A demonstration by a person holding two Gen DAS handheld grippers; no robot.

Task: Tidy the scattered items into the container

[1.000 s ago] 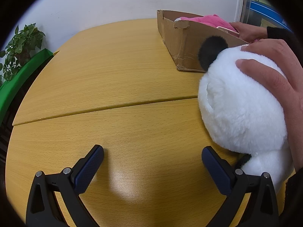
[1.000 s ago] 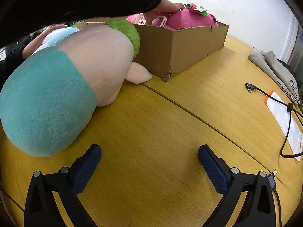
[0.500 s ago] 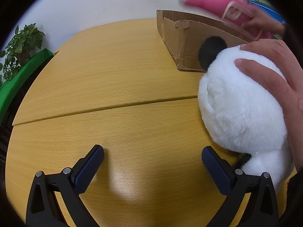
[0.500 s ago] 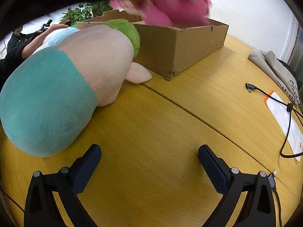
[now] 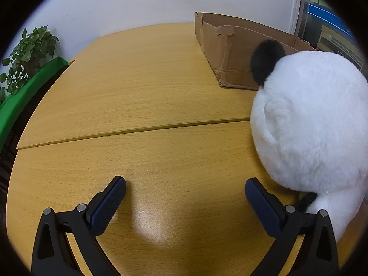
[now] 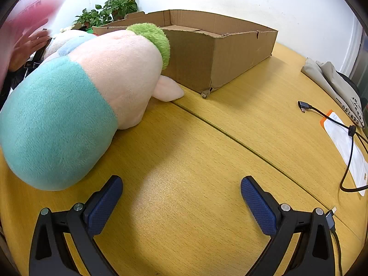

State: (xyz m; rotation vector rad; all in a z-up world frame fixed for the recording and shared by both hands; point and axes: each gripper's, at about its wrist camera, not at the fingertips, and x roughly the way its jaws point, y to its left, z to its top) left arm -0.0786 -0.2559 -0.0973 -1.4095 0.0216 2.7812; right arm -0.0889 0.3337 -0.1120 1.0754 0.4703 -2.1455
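A shallow cardboard box (image 5: 232, 53) stands at the back of the wooden table; it also shows in the right wrist view (image 6: 218, 46), with nothing visible inside. A white plush panda with a black ear (image 5: 312, 124) sits right of my left gripper (image 5: 185, 195), which is open and empty just above the table. A large plush in teal, pink and green (image 6: 80, 101) lies left of my right gripper (image 6: 181, 193), which is open and empty. The plush's pink ear touches the box front.
A black cable (image 6: 345, 128), a white-and-orange packet (image 6: 345, 142) and a grey cloth bag (image 6: 331, 82) lie at the table's right. A bare hand (image 6: 27, 46) and a blurred pink shape are at far left. Potted plants (image 5: 27, 53) stand beyond the table edge.
The hand has left the panda. The pink plush was lifted out of the box and carried off to the left. Both grippers stayed still.
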